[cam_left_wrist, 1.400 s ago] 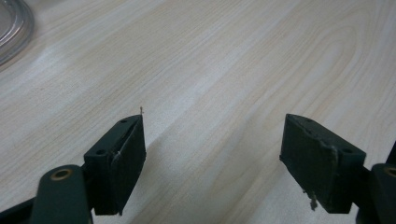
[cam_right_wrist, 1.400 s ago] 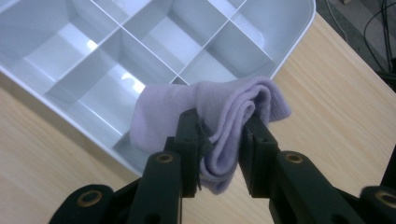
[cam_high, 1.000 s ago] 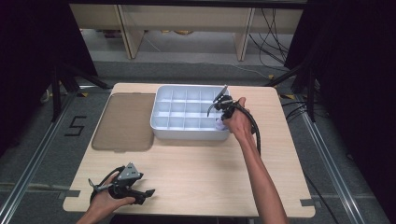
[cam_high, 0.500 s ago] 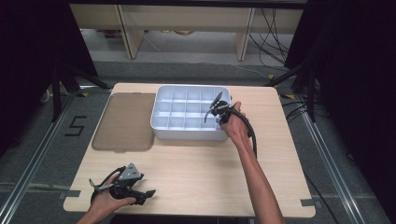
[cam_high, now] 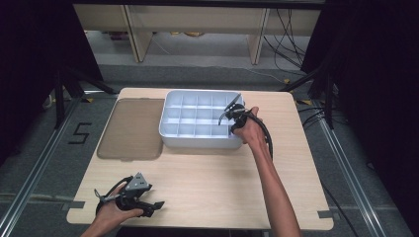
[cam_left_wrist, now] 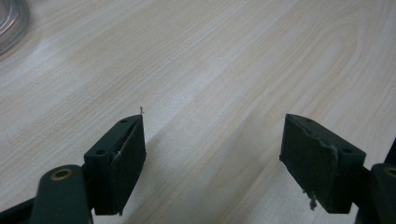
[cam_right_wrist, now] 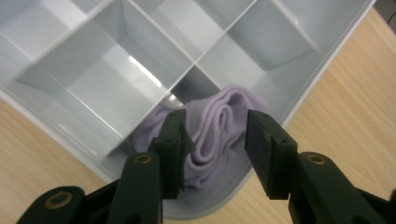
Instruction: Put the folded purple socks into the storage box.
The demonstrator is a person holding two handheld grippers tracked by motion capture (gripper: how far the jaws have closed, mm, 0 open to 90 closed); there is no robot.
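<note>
Low at the bottom left of the high view, left hand (cam_high: 111, 210) wrapped around the left gripper (cam_high: 148, 206), laid nearly flat on the tabletop (cam_high: 207, 182) and pointing toward the right of the frame. Jaws spread wide in the left gripper view, gripping nothing, bare pale wood between them.

Up from the bottom centre of the high view, right forearm stretched long and slanting toward the middle of the frame, wrist bent, right hand (cam_high: 248, 131) behind the right gripper (cam_high: 228, 112), tipped down over the right end of the white divided tray (cam_high: 197, 139). Cable looped back along the wrist.

Straight ahead in the right gripper view, jaws partly open, standing on either side of a bunched lilac cloth (cam_right_wrist: 219, 126) without clamping it; unclear whether the pads brush it. Cloth stuffed in the tray's corner compartment, low in that frame, against the outer wall.

Left of the tray in the high view, brown translucent lid (cam_high: 131, 128) lying flat, just beside it.
</note>
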